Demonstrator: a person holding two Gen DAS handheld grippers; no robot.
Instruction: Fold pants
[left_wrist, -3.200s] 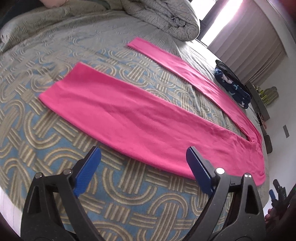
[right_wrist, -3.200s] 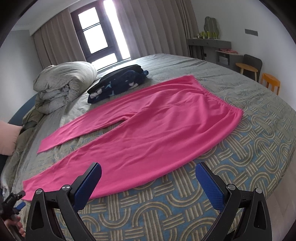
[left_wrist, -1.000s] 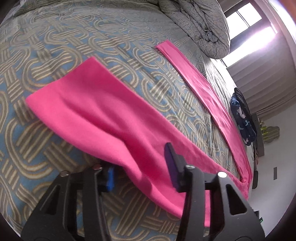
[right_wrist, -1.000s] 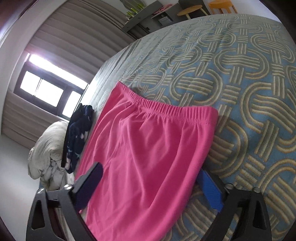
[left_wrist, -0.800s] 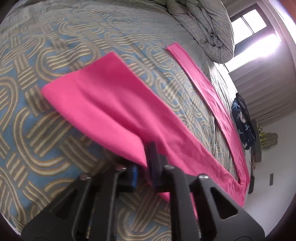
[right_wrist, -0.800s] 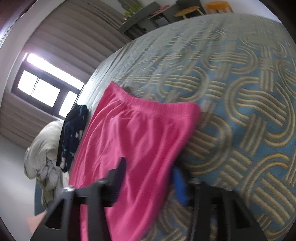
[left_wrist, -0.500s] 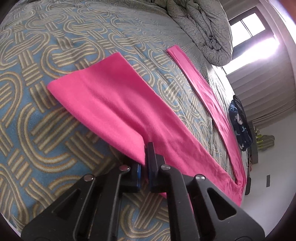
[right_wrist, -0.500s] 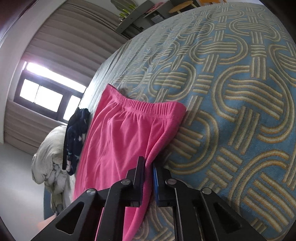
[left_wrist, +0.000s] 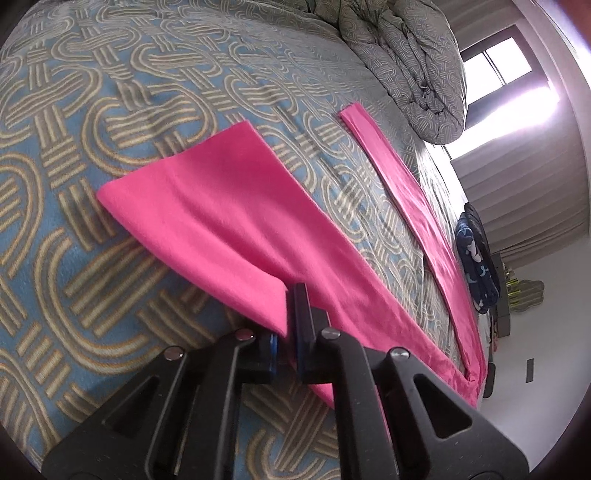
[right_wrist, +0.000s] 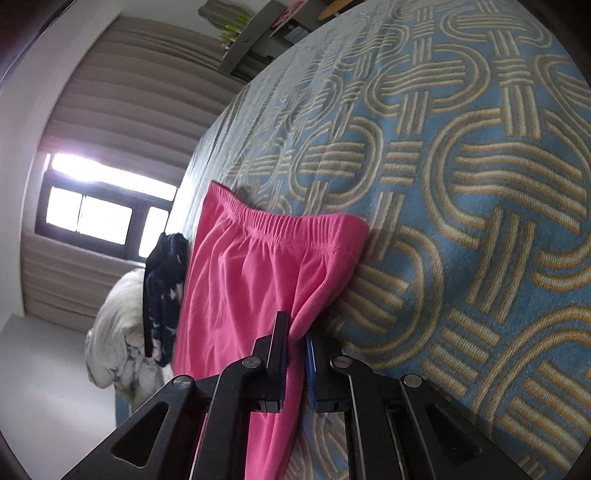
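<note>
Listing by view, left wrist first. Item: bright pink soft knit pants (left_wrist: 221, 206), spread flat on the bed with the blue-and-tan woven-pattern cover (left_wrist: 74, 229). Near leg lies broad across the middle of the view; far leg runs as a thin strip towards the right. Left gripper (left_wrist: 286, 328): jaws closed tight on the near edge of the near leg, a little way up from the hem, cloth pinched between them. Handling, as judged: light, limp, no stiffness; it will sag and drape once lifted, and a single-layer pinch may slip. Also noted: grey rumpled quilt (left_wrist: 406, 55) at the far side; dark navy printed garment (left_wrist: 476, 266) far right, apart from the pants.

Right wrist view. Same pants (right_wrist: 236, 295), gathered elastic waistband at the far end. Right gripper (right_wrist: 295, 339): jaws closed on the near side edge just below the waistband corner, fabric bunched up into them. Judged the firmer hold, the seam being thicker there. Navy garment (right_wrist: 164, 291) lies at the left, just beyond the pants.

Containers: none in either view.
</note>
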